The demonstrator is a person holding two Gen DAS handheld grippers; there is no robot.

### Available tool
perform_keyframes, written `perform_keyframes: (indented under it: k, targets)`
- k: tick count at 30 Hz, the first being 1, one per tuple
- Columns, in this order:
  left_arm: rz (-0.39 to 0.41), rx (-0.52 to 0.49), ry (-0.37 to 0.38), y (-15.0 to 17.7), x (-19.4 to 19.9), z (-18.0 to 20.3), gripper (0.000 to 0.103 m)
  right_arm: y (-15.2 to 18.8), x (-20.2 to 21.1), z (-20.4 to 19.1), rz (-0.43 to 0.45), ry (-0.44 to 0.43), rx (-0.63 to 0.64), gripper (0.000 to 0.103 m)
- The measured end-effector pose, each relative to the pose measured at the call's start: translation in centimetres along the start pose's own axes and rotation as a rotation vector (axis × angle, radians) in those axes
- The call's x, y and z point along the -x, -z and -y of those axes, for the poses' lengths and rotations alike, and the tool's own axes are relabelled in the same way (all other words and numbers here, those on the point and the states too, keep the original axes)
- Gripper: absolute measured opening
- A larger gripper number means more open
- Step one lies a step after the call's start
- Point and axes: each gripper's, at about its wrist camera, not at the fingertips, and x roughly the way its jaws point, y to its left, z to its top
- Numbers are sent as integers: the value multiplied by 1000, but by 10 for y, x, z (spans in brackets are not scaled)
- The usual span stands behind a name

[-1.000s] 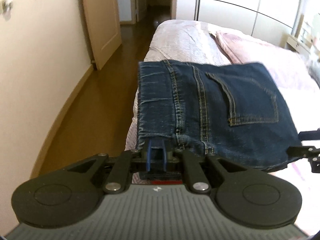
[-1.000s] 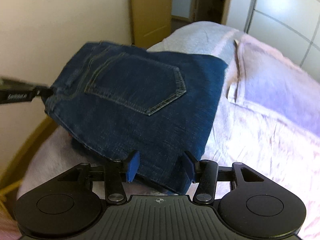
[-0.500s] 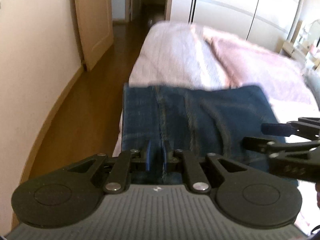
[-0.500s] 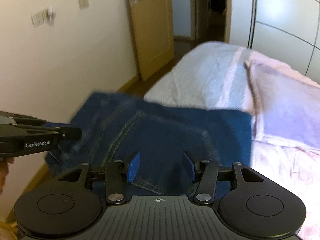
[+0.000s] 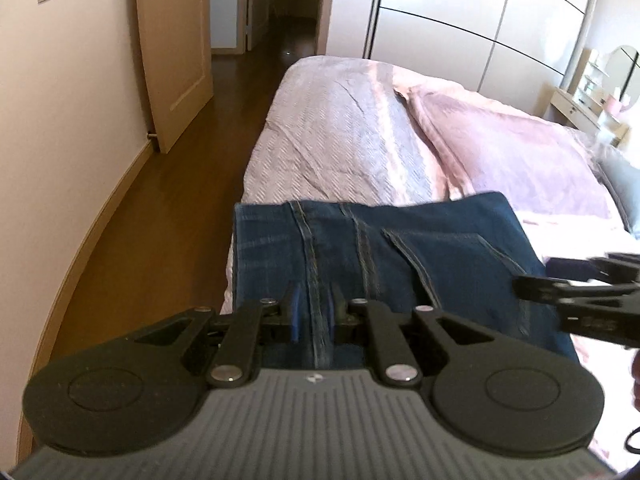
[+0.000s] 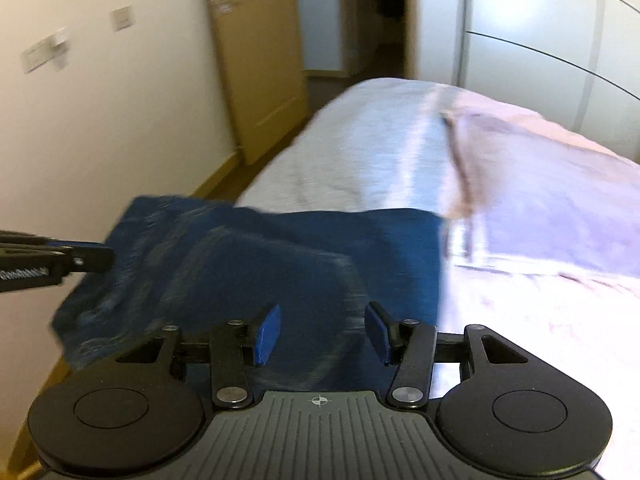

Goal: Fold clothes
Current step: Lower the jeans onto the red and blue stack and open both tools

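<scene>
Across the lower half of both wrist views, folded dark-blue jeans (image 5: pixel 400 264) lie flat at the near end of a bed (image 5: pixel 344 136) covered in pale pink and lilac bedding. At bottom centre of the left wrist view, the left gripper (image 5: pixel 313 314) is clamped on the near edge of the denim, a stitched seam running between its narrowly set blue pads. At bottom centre of the blurred right wrist view, the right gripper (image 6: pixel 322 330) has its jaws spread wide above the cloth, gripping nothing. A wooden door (image 5: pixel 176 48) stands at upper left, white wardrobe panels (image 5: pixel 480 20) at upper right.
</scene>
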Motion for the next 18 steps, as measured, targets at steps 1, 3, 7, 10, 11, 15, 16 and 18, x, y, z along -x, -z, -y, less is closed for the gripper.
perform_keyframes:
  k: [1,3,7,10,11,15,16,18]
  targets:
    - [-4,8,-3,-1,-8,-4,10,0,0,6,-7,15,-13,51]
    - [-22,35,-12,5,-23,-11,10,4,-10,12,-67,24,-14,51]
    - [-26,61,-31,8,-23,-14,10,12,-11,13,-86,-4,23,51]
    - [-17,54,-7,10,0,-9,10,12,6,12,-84,-41,0,51]
    - [-22,47,5,13,8,-6,10,14,10,9,-87,-61,2,51]
    - [-66,13,28,36,32,4,10,29,35,-4,-106,-102,54,51]
    - [-80,14,24,43,32,5,10,35,36,-9,-117,-103,67,51]
    - [-106,20,17,55,30,5,11,45,29,-14,-166,-101,75,51]
